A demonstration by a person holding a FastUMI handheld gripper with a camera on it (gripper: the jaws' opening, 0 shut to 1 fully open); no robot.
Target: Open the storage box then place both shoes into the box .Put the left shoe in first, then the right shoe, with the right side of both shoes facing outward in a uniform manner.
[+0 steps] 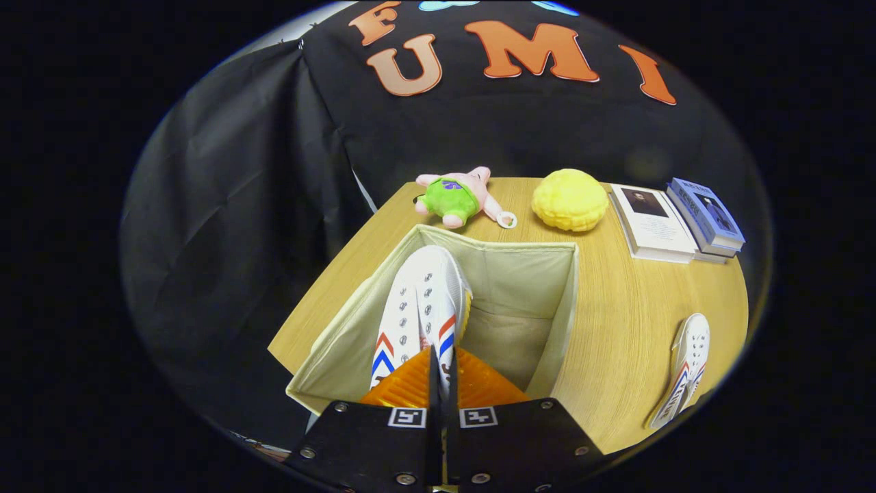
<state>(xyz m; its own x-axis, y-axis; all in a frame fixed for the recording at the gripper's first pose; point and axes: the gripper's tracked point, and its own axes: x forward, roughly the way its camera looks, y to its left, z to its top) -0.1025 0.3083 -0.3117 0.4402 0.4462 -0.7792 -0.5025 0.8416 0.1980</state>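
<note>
While the table (636,329) carries the open storage box (356,322) near its edge, the first shoe (421,308) hangs toe-down inside the box against its near-left wall, heel end pinched between the gripper (441,373) fingers, which are closed almost fully on it. Best lowered until the toe meets the box floor, then released without twisting, to keep its facing; the second shoe (684,370) lies on the table well apart from the box.
</note>
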